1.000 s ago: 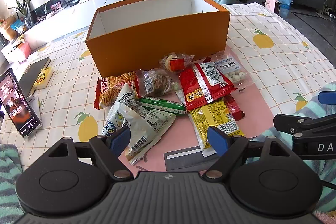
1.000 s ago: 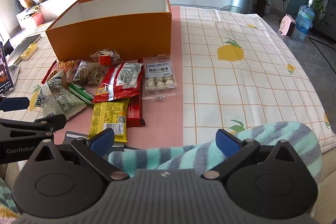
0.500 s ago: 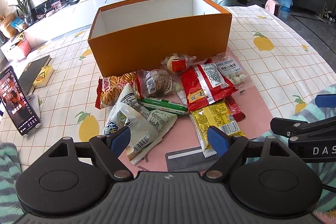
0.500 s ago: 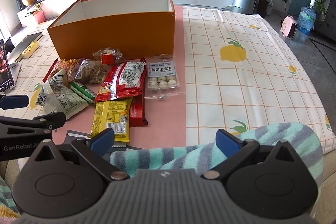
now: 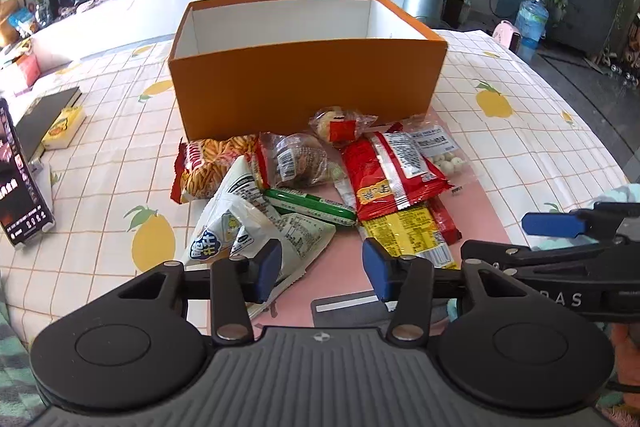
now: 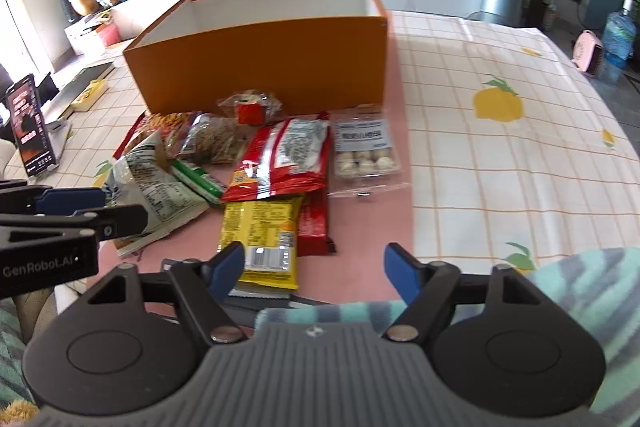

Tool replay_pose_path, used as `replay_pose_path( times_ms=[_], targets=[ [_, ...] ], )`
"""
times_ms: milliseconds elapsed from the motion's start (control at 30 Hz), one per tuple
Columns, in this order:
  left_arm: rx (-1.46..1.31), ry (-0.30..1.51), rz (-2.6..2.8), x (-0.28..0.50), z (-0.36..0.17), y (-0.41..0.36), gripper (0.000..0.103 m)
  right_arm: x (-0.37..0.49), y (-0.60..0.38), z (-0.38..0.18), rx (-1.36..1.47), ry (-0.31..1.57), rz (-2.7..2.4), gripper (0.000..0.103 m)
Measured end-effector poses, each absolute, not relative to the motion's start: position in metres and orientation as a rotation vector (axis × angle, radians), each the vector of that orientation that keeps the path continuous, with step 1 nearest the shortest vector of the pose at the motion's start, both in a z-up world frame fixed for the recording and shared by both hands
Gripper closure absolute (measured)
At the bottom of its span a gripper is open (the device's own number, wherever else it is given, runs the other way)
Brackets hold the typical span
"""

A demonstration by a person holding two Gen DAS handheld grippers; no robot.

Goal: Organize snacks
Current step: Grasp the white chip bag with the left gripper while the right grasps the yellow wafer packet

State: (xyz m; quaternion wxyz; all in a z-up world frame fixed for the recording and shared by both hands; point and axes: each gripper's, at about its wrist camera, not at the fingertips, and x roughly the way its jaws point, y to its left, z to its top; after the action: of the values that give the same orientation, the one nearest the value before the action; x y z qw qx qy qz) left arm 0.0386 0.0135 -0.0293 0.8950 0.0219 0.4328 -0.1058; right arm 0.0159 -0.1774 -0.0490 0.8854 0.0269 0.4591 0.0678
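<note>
An open orange box (image 5: 308, 83) (image 6: 264, 63) stands on the table, its inside white and bare where visible. In front of it lies a pile of snack packs: a white bag (image 5: 256, 227) (image 6: 156, 187), a green stick pack (image 5: 310, 205), a big red pack (image 5: 392, 175) (image 6: 288, 159), a yellow pack (image 5: 408, 235) (image 6: 264, 231), an orange chips bag (image 5: 208, 163), and a clear tray of white balls (image 6: 366, 151). My left gripper (image 5: 320, 267) is open, just short of the white bag. My right gripper (image 6: 316, 267) is open above the yellow pack's near end.
A phone on a stand (image 5: 20, 187) and a dark book (image 5: 44, 123) lie at the left. The lemon-print tablecloth (image 6: 500, 155) stretches to the right of the pile. A striped teal cloth (image 6: 580, 279) sits at the near edge.
Both grippers have moved forward and closer to the snack pile. The right gripper has shifted left, over the yellow pack. Both stay open.
</note>
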Motion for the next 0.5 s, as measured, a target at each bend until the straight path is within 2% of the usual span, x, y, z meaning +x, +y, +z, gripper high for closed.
replay_pose_path(
  times_ms=[200, 500],
  targets=[
    [0.05, 0.918, -0.196, 0.049, -0.045, 0.023, 0.036, 0.031, -0.165, -0.063, 0.068, 0.981, 0.196, 0.034],
    [-0.139, 0.927, -0.082, 0.072, -0.058, 0.047, 0.021, 0.055, -0.147, -0.082, 0.066, 1.021, 0.249, 0.037]
  ],
)
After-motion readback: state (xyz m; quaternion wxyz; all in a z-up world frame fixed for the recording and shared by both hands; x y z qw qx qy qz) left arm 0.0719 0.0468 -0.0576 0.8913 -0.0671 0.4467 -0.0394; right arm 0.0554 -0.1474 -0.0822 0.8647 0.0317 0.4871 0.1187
